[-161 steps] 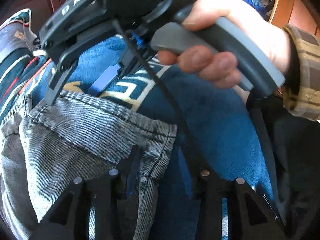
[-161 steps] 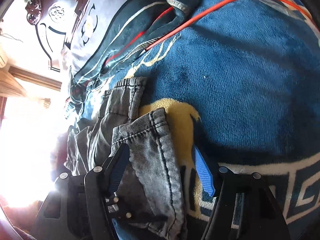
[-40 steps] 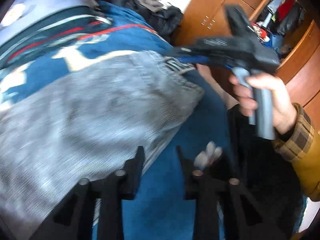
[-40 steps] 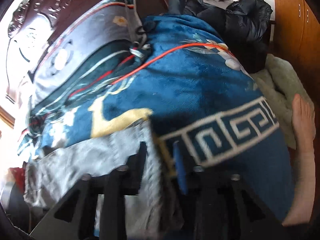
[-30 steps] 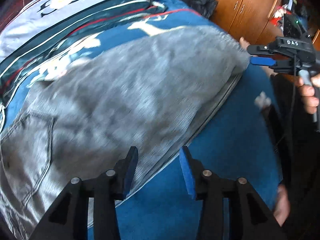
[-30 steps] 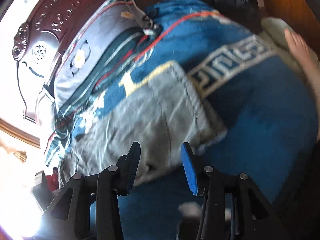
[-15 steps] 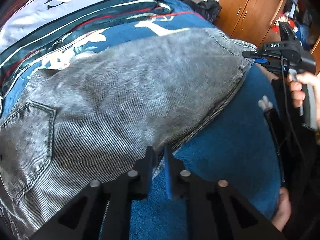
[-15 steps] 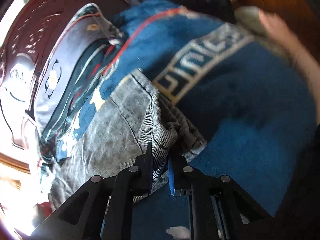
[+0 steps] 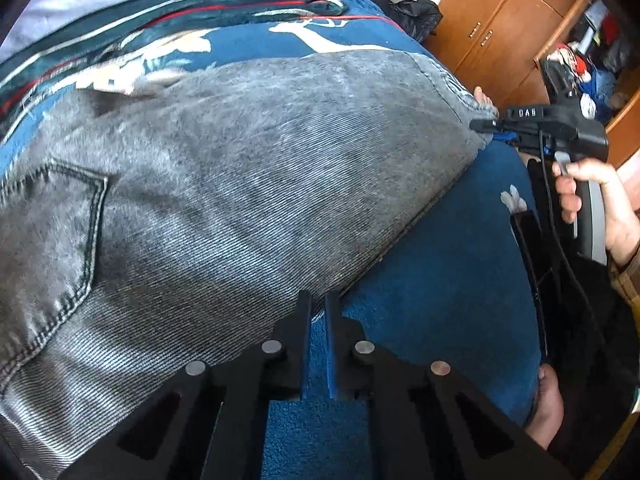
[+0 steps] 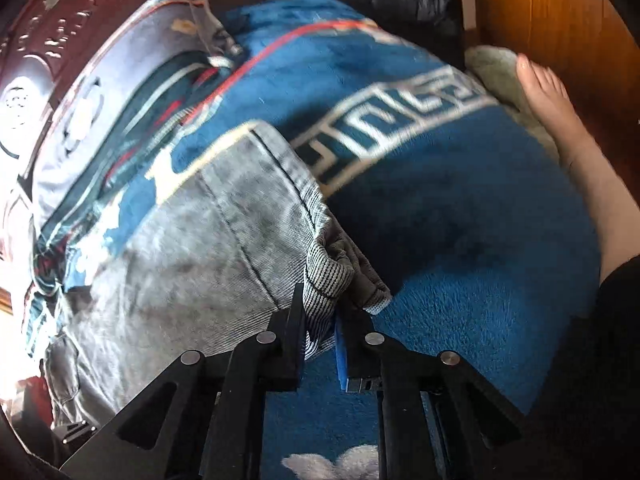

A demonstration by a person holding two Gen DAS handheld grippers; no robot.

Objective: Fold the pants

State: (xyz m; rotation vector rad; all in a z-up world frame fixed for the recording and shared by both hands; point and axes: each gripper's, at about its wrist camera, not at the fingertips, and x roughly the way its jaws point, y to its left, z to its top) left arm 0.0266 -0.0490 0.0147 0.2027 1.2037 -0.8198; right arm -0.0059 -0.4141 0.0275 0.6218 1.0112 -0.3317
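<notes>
Grey denim pants (image 9: 224, 184) lie spread flat on a blue blanket, back pocket at the left, leg hems at the far right. My left gripper (image 9: 318, 300) is shut on the near side edge of the pants at mid-length. My right gripper (image 10: 320, 300) is shut on the bunched corner of the leg hems (image 10: 324, 268); in the left wrist view the right gripper (image 9: 486, 126) sits at that hem corner, held by a hand. The pants also fill the left of the right wrist view (image 10: 180, 248).
The blue blanket (image 9: 440, 300) with a white key-pattern border (image 10: 400, 108) covers the bed. Folded striped bedding (image 9: 160, 4) lies behind the pants. Wooden cabinets (image 9: 492, 20) stand at the right. A bare foot (image 10: 552, 96) rests by the bed's edge.
Both grippers, open a second ago, have closed on the pants: the left on the near side edge, the right on the hem corner. The pants now lie stretched flat.
</notes>
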